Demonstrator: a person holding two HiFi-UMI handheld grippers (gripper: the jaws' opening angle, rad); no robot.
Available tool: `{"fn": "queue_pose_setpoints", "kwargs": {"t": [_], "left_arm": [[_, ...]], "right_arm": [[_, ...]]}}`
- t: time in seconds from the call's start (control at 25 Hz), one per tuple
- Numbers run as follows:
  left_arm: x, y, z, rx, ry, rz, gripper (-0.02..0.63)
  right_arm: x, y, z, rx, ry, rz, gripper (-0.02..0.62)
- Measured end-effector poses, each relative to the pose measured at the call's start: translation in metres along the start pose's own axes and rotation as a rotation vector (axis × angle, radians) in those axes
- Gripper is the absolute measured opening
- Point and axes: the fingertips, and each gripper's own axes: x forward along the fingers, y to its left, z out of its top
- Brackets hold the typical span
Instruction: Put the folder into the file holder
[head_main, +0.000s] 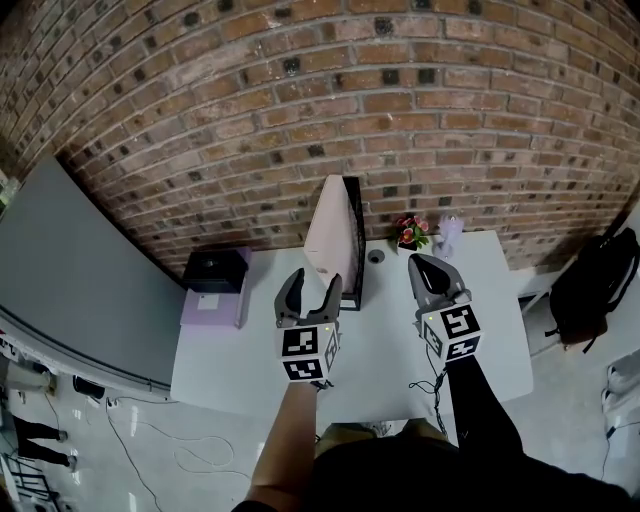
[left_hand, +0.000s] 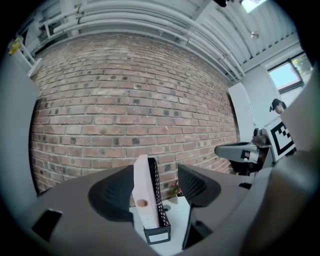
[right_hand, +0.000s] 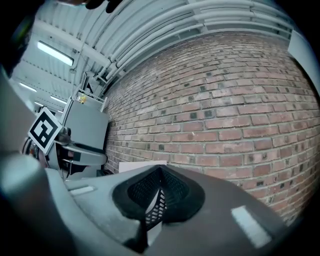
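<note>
Pink folder upright in black file holder, far side of table — seemingly done. Left gripper spread, empty; right gripper clamped on nothing — pull both back nearward without nudging the holder.

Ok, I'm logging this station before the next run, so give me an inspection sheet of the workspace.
Surface: white table, with a grommet hole by the holder.
Job's things: pink folder stands in the black mesh holder.
Clutter: flower pot; black box on a lilac box.
Grippers: left gripper open, empty; right gripper shut, empty.
Cables: one cable at the table's near edge; floor cables at left.
Surroundings: brick wall, grey panel, backpack.
</note>
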Motion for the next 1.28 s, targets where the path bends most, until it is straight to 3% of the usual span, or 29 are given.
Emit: {"fn": "queue_pose_setpoints", "kwargs": {"t": [0.36, 0.56, 0.84, 1.0, 1.28], "left_arm": [[-0.005, -0.013, 0.005, 0.035, -0.016, -0.052, 0.270], [-0.005, -0.005, 0.015, 0.023, -0.066, -0.035, 0.261], [-0.012, 0.010, 0.026, 0.038, -0.141, 0.036, 0.147], [-0.016, 0.020, 0.029, 0.056, -0.169, 0.092, 0.017], [-0.014, 0.020, 0.020, 0.049, -0.122, 0.043, 0.008]], "right_arm": [[0.004, 0.007, 0.004, -0.023, -0.001, 0.035, 0.000], [0.009, 0.005, 0.007, -0.027, 0.000, 0.032, 0.000], [0.012, 0.002, 0.001, -0.020, 0.003, 0.016, 0.000], [0.014, 0.006, -0.001, -0.021, 0.002, 0.017, 0.001], [0.018, 0.020, 0.001, -0.042, -0.002, 0.034, 0.000]]}}
